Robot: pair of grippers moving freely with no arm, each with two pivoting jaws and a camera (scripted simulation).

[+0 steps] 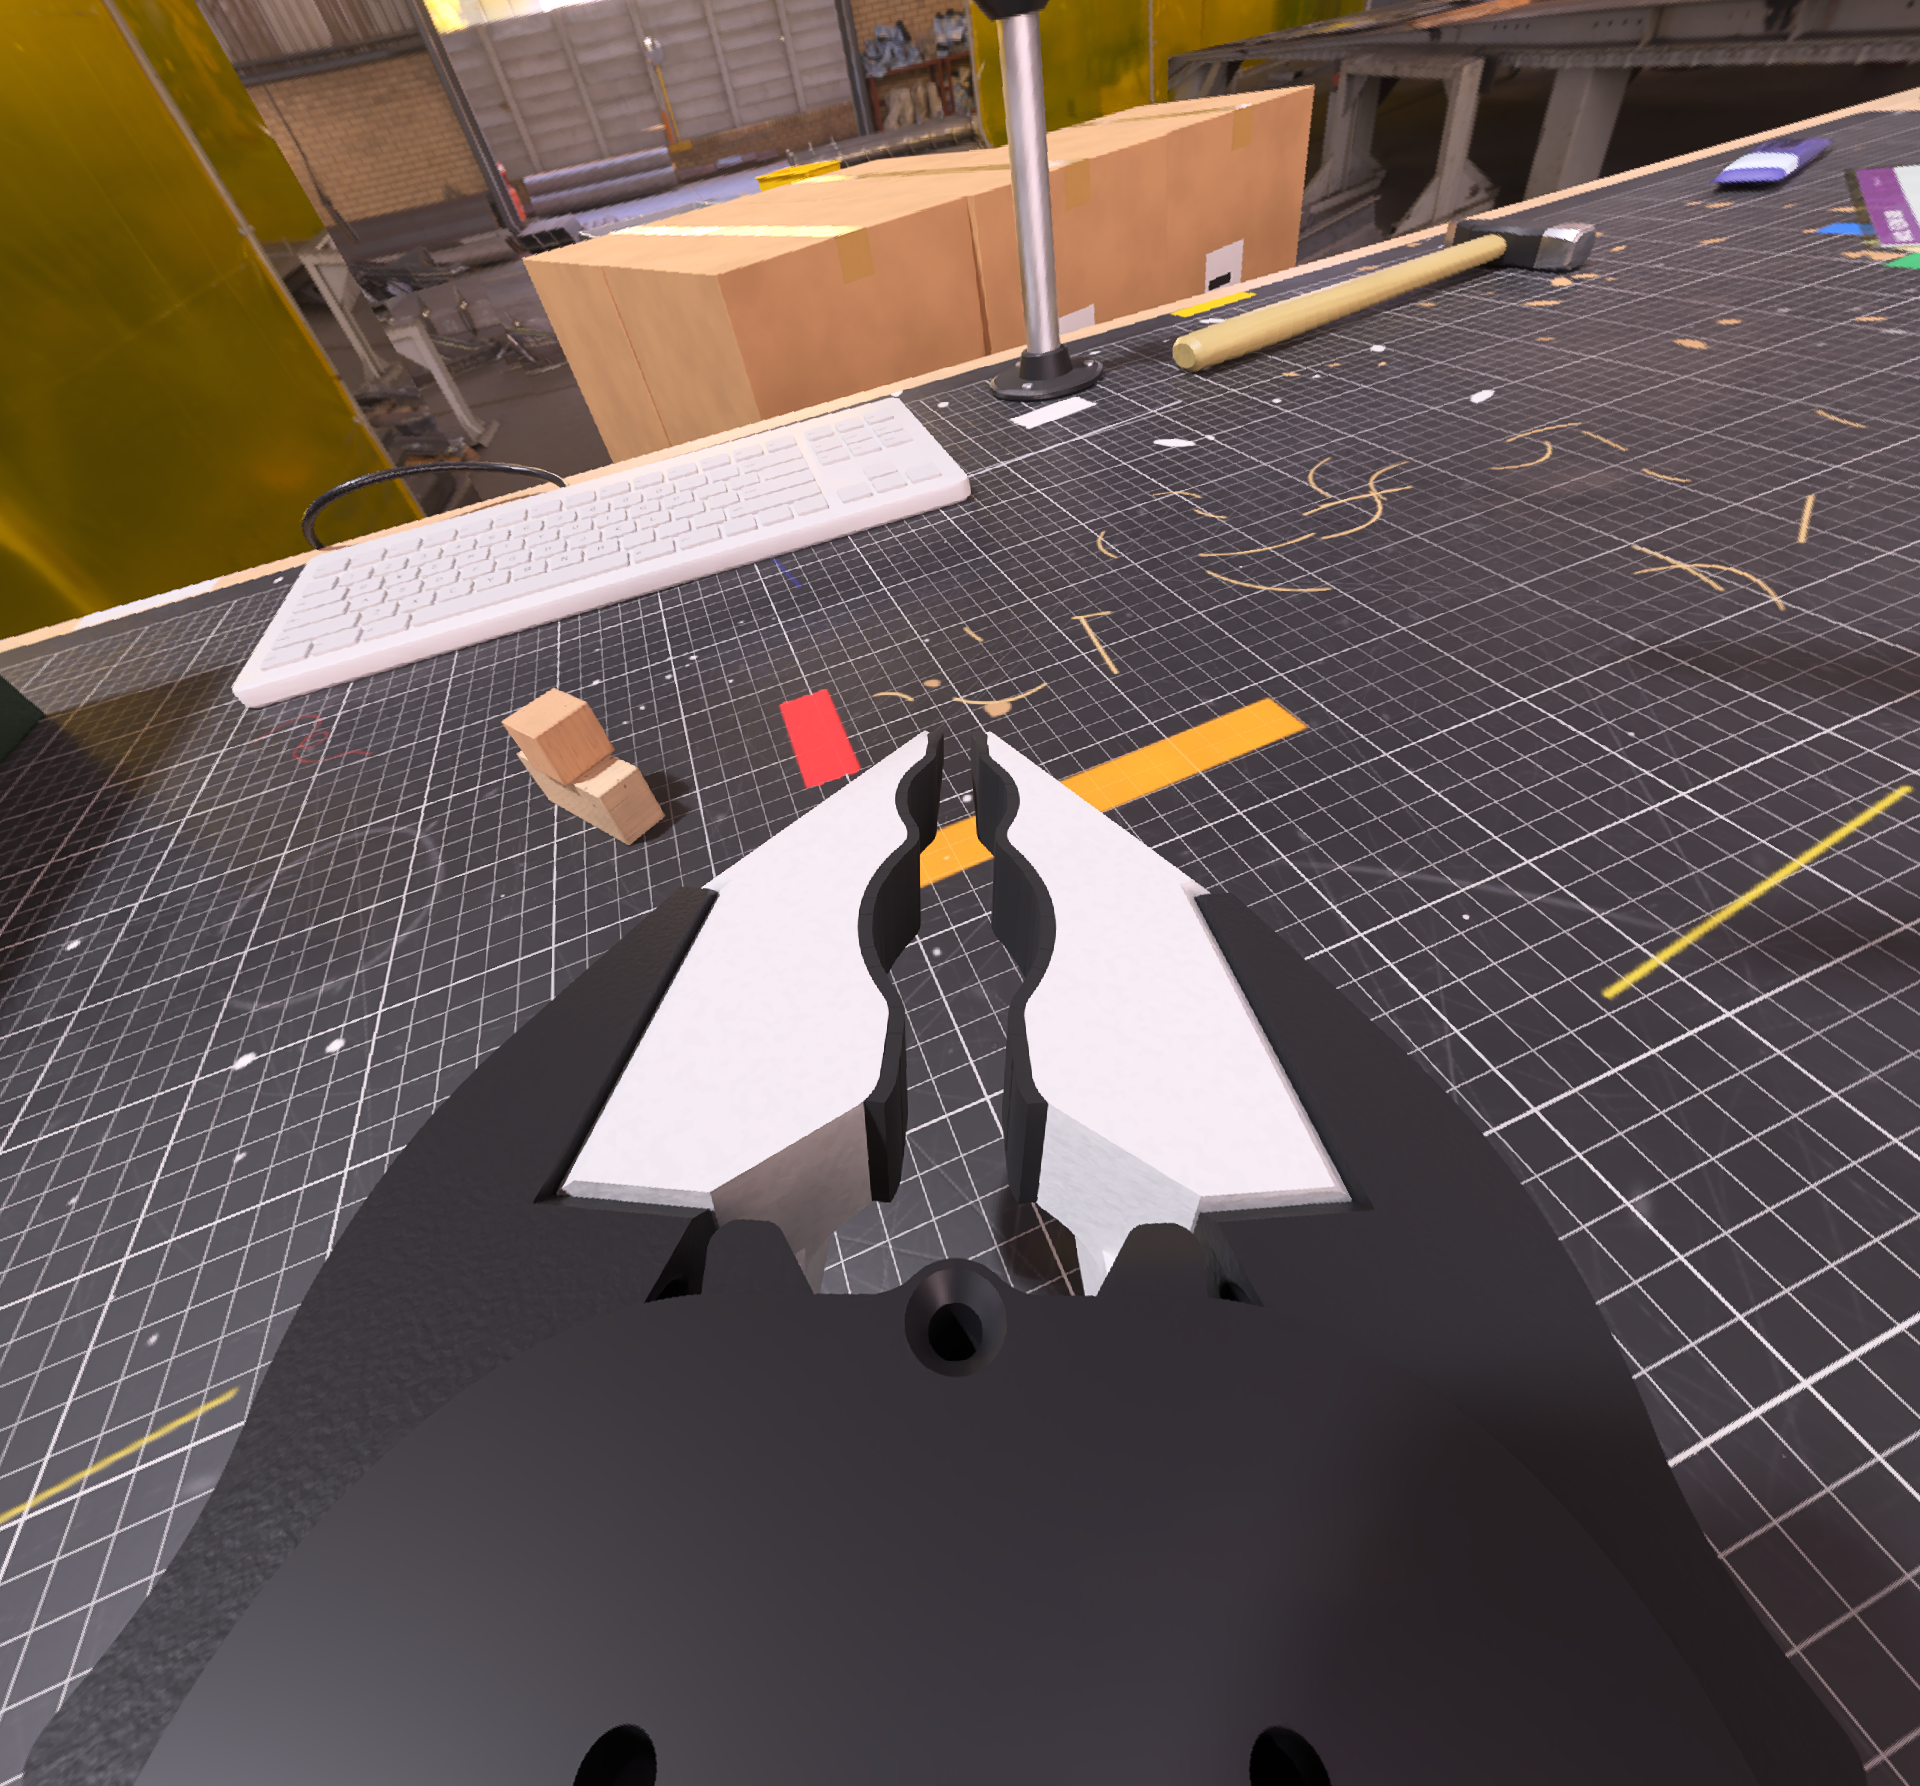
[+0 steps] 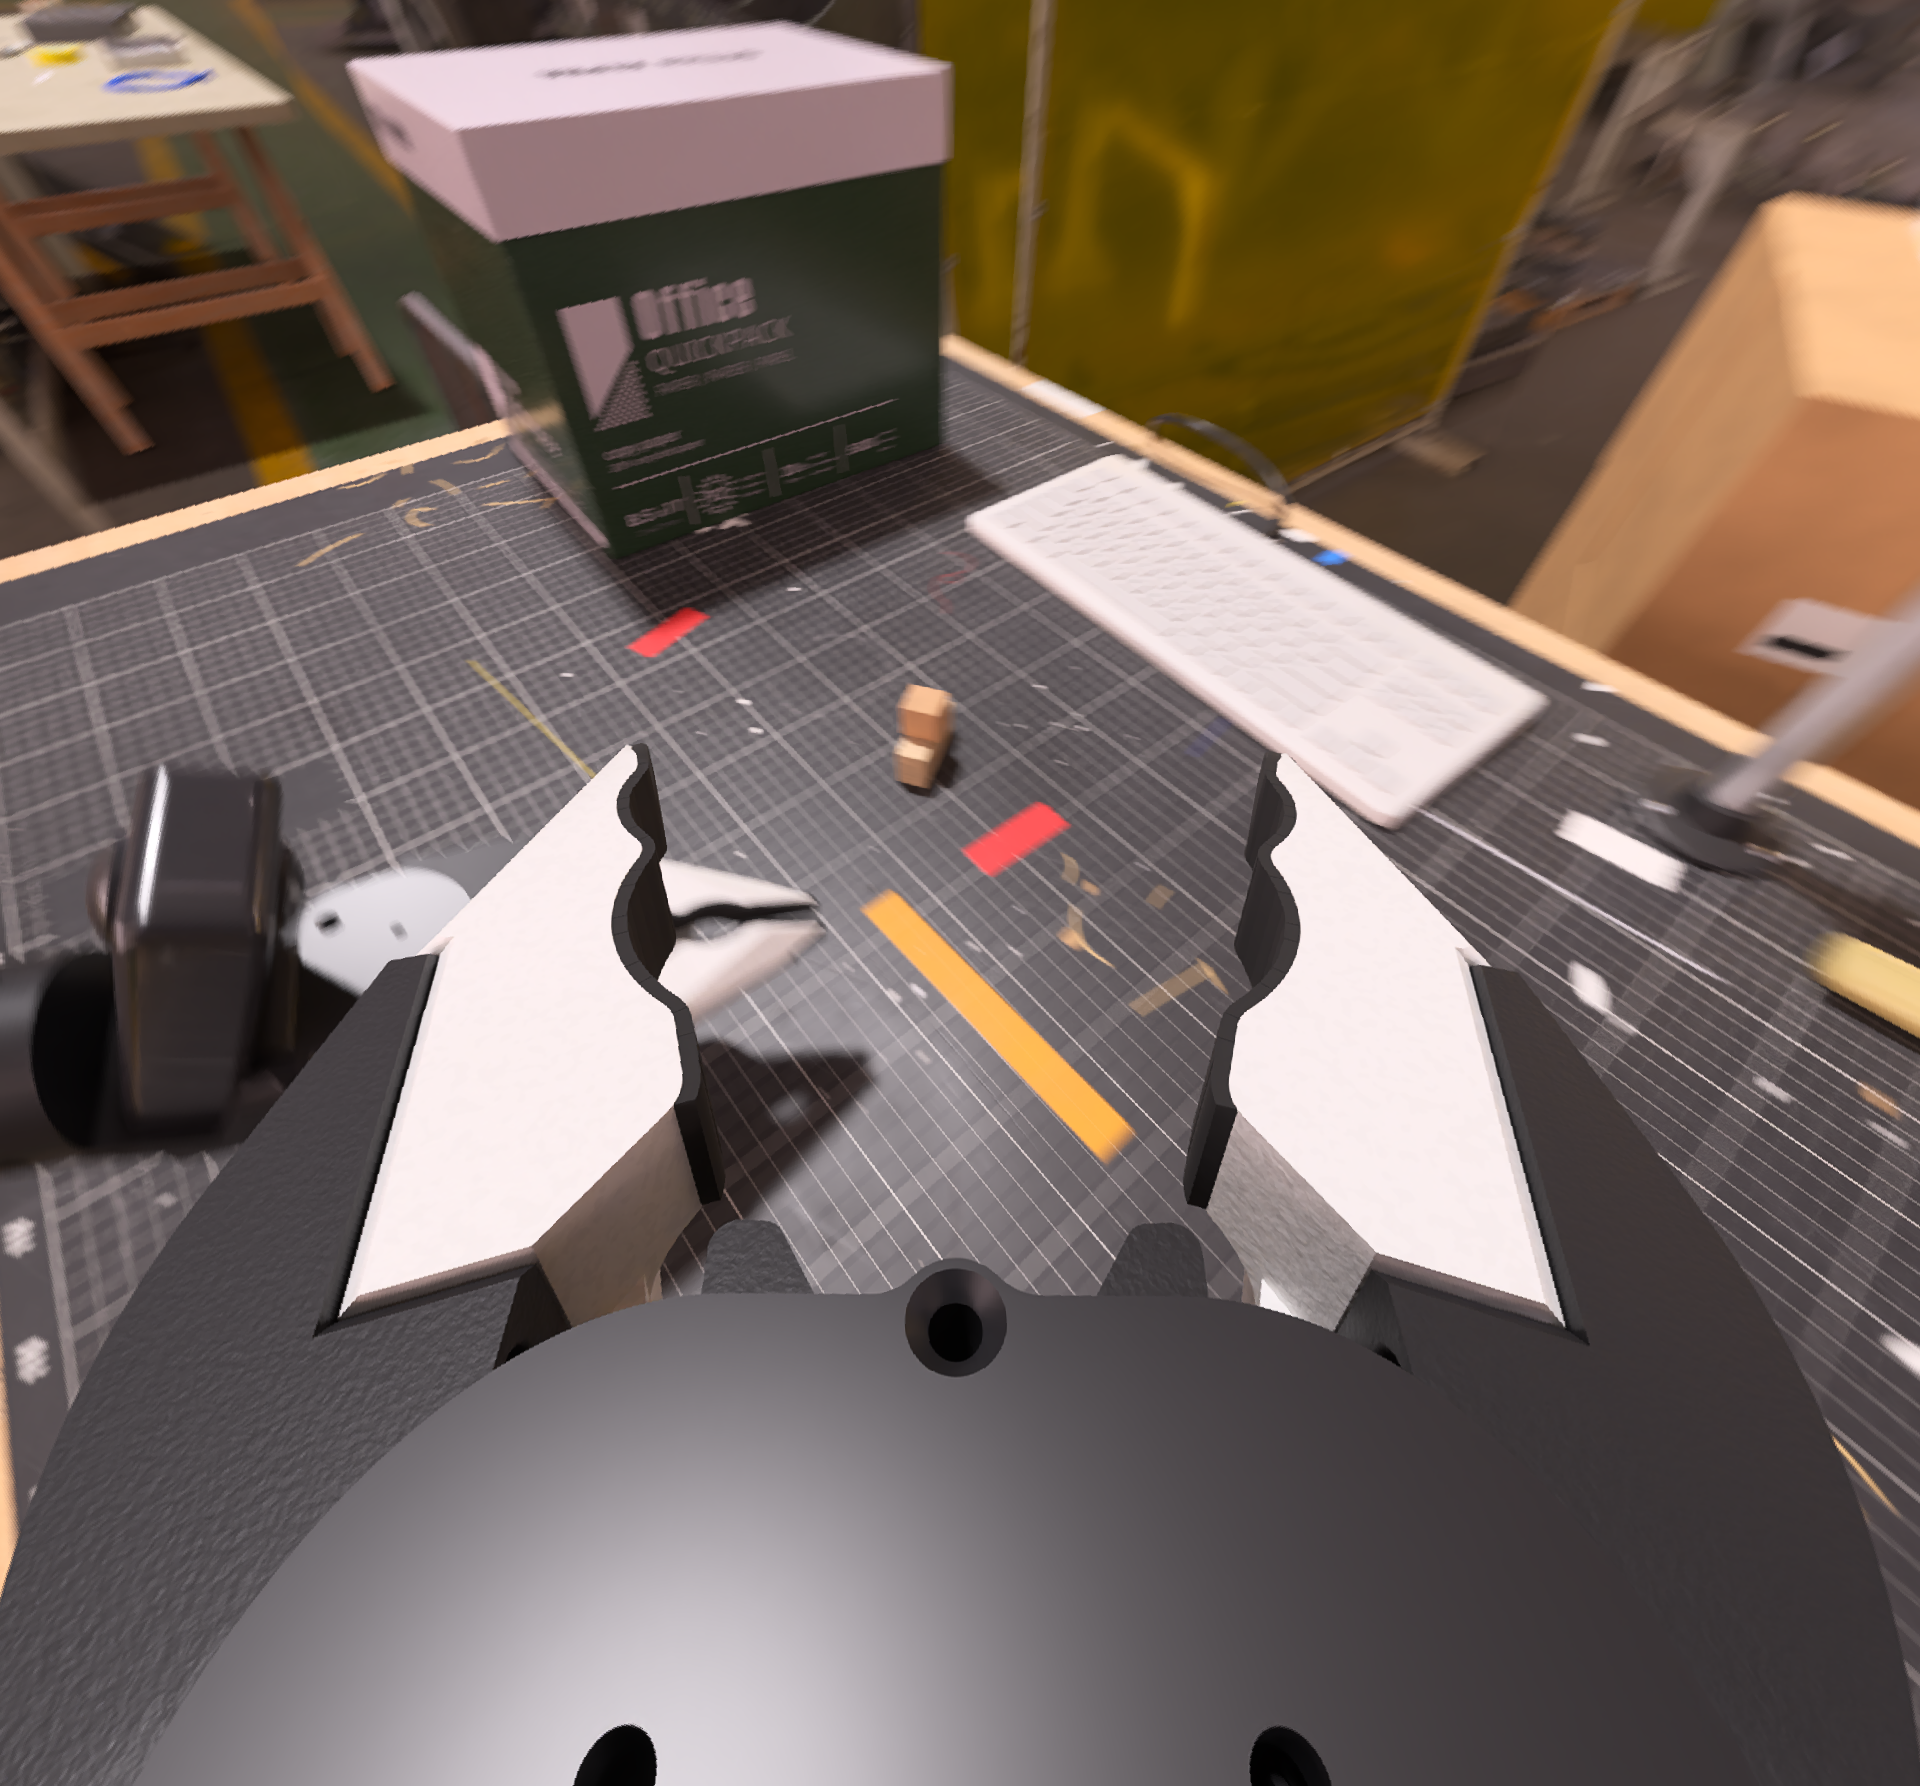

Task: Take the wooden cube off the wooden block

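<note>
The wooden cube (image 2: 924, 709) rests on the wooden block (image 2: 916, 763), centre frame on the bench (image 2: 312, 697). The right hand-held gripper (image 2: 954, 780), released wide, faces it, presumably to straddle the cube; the left hand-held gripper (image 1: 957, 749) is nearly clenched, empty

White keyboard (image 1: 603, 541), hammer (image 1: 1371, 287), green box (image 2: 717, 282)

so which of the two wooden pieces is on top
The wooden cube, the darker piece, sits on top. The paler wooden block lies under it on the mat, nearer the left gripper.
</note>
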